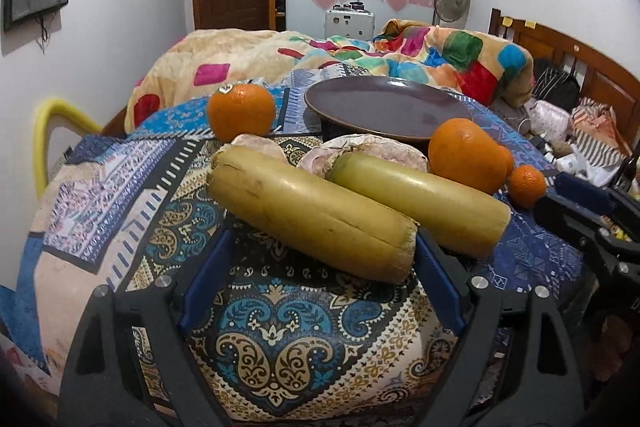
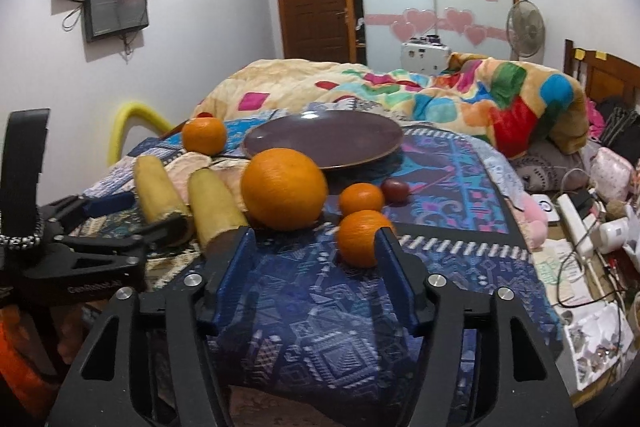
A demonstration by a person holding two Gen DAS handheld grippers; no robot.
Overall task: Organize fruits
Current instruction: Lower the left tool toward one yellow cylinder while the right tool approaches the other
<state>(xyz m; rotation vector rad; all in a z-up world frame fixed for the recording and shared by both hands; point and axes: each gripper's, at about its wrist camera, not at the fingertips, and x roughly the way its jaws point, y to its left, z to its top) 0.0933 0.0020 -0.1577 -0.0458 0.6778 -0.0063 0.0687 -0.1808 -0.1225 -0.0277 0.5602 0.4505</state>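
Plate point(image 2: 320, 141) bare; oranges point(image 2: 283, 189) and two yellow stalks point(image 1: 308, 215) lie on the cloth-covered surface point(image 2: 312, 307) before it; left claw point(image 1: 320, 267) and right claw point(image 2: 316, 259) gape, holding nothing; sorting not begun.

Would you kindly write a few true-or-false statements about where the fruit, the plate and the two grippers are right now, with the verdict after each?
1. The brown plate has no fruit on it. True.
2. The right gripper is shut on the small orange. False: its jaws stand open, and the small orange sits by the right fingertip, ungripped.
3. Two yellow sugarcane pieces lie side by side on the patterned cloth. True.
4. The left gripper holds the big orange. False: it is open and empty, at the end of the nearer sugarcane piece.
5. Every orange is the same size. False: the big orange is clearly larger than the small one.
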